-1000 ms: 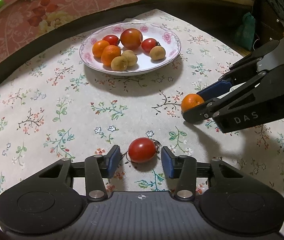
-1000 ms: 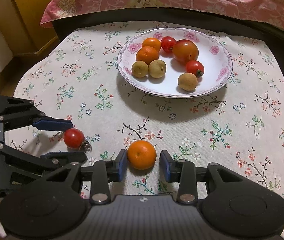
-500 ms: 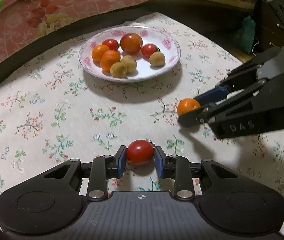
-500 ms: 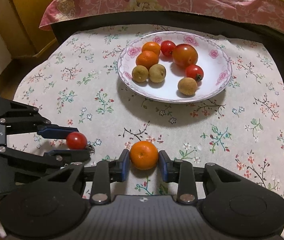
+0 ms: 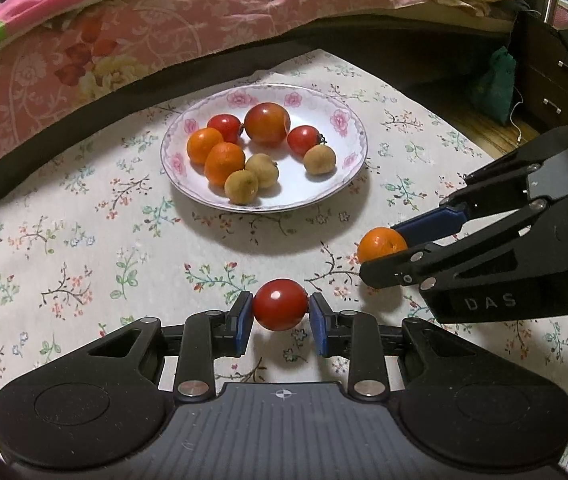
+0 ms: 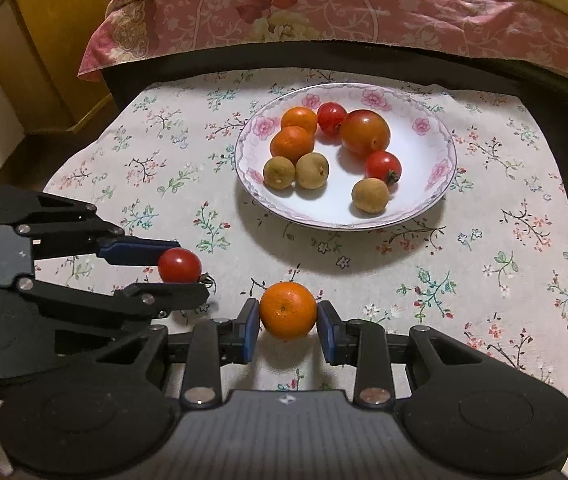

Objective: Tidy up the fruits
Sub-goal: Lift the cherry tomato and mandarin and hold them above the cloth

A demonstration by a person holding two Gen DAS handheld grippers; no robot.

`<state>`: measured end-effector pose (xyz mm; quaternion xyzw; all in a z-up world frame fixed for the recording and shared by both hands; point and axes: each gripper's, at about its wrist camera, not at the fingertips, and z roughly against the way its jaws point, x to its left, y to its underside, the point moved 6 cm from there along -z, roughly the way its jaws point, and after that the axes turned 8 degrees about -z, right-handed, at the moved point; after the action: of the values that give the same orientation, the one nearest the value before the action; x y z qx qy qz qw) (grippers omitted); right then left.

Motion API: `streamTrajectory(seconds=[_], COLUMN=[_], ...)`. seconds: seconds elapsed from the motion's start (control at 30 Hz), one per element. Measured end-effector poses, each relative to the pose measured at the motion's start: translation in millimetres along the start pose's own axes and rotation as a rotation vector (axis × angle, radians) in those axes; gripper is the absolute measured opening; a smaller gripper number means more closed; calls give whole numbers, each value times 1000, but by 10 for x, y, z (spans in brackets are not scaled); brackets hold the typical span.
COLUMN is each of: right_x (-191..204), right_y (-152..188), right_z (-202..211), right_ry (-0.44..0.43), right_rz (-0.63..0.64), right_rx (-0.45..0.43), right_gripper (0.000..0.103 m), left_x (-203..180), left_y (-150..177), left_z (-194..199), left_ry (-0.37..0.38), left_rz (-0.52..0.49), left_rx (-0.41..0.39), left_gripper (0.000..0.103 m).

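Observation:
My left gripper [image 5: 281, 312] is shut on a red cherry tomato [image 5: 280, 304], held above the floral tablecloth. My right gripper [image 6: 288, 320] is shut on a small orange [image 6: 288, 310], also lifted off the cloth. Each gripper shows in the other's view: the right one with the orange [image 5: 382, 242] at the right, the left one with the tomato [image 6: 179, 265] at the left. A white flowered plate [image 5: 344, 128] [image 6: 440, 148] stands beyond both and holds two oranges, three tomatoes and three brown longans.
A bed with a pink floral cover [image 5: 164, 20] runs along the far side of the table. A wooden cabinet [image 6: 44, 40] stands at far left in the right wrist view. Dark drawers and a green bag [image 5: 496, 80] stand at far right.
Both grippers closed on their fruit, the left on the tomato and the right on the orange, and lifted them slightly off the cloth.

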<state>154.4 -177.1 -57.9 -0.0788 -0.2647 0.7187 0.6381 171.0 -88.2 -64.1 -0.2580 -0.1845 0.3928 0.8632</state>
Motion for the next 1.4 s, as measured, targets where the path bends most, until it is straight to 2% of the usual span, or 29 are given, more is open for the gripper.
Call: streamTrajectory(seconds=[0.63, 1.1, 1.4], right_x=[1, -29, -28], right_y=[19, 40, 32], right_z=[-55, -86, -84], right_ry=[9, 13, 14], right_rz=[-1, -9, -10], right_rx=[20, 31, 29], right_gripper=[31, 31, 31], left_x=[12, 48, 68], left_y=[35, 220, 245], left_z=[-70, -98, -81], left_ry=[-10, -27, -20], left_rz=[-22, -23, 7], left_rx=[33, 60, 57], left_gripper=[40, 51, 44])
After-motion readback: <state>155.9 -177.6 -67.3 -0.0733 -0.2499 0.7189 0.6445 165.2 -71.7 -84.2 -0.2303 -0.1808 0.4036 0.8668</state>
